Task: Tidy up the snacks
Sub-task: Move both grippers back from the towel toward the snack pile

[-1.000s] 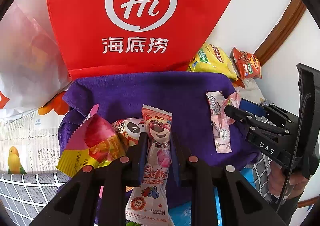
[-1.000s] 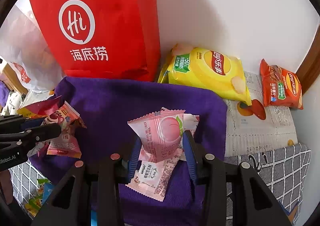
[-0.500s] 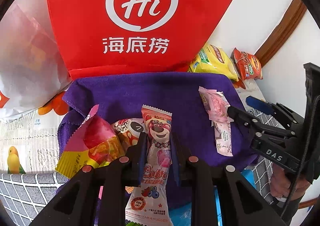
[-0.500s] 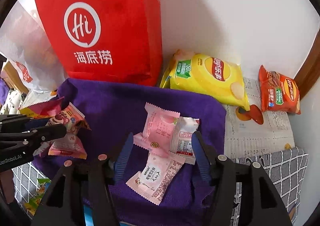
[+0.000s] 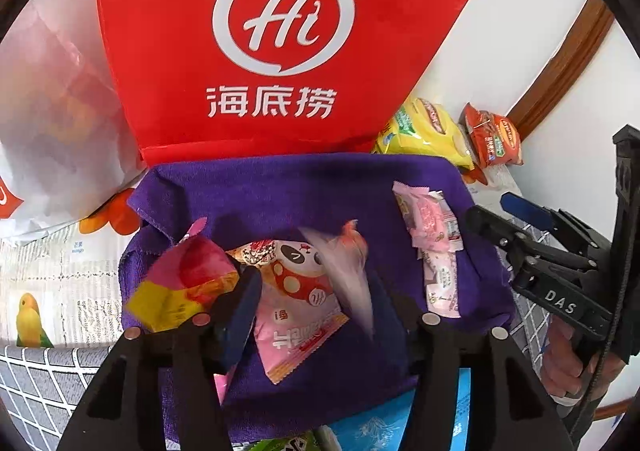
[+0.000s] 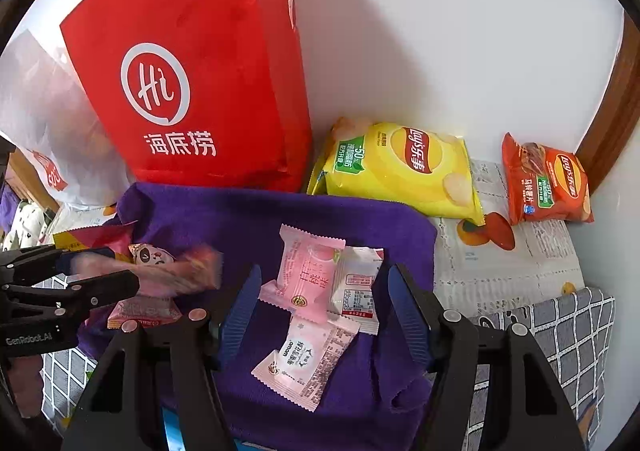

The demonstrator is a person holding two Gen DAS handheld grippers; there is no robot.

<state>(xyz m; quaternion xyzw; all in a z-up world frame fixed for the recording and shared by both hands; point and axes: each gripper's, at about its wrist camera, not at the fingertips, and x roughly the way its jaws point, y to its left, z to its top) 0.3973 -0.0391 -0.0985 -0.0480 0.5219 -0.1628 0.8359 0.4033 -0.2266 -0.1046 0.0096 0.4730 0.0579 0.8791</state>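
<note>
Snacks are sorted into two heaps on a purple towel (image 6: 224, 211) spread before a red bag (image 6: 200, 71) that stands against the wall. At the left of the towel lie the mixed packets: a red-and-yellow pouch (image 5: 184, 283) and a panda packet (image 5: 296, 291), seemingly grouped apart from the pink ones. The left gripper (image 5: 320, 315) hangs over this heap with its jaws spread wide, gripping nothing; a long packet (image 5: 348, 267), blurred in both views, sits between the jaws and looks to be dropping onto the panda packet, though whether it touches either finger cannot be told. Right of centre, three pink packets (image 6: 320, 291) lie overlapping in their own pile. The right gripper (image 6: 320, 307) stands open astride them, fingers to either side and touching none, so the pile appears set down rather than held. Farther right, off the towel and near the wall, a yellow chip bag (image 6: 400, 167) and a red chip bag (image 6: 548, 183) rest on newspaper (image 6: 520, 263), well apart from both grippers and likely still to be sorted.
</note>
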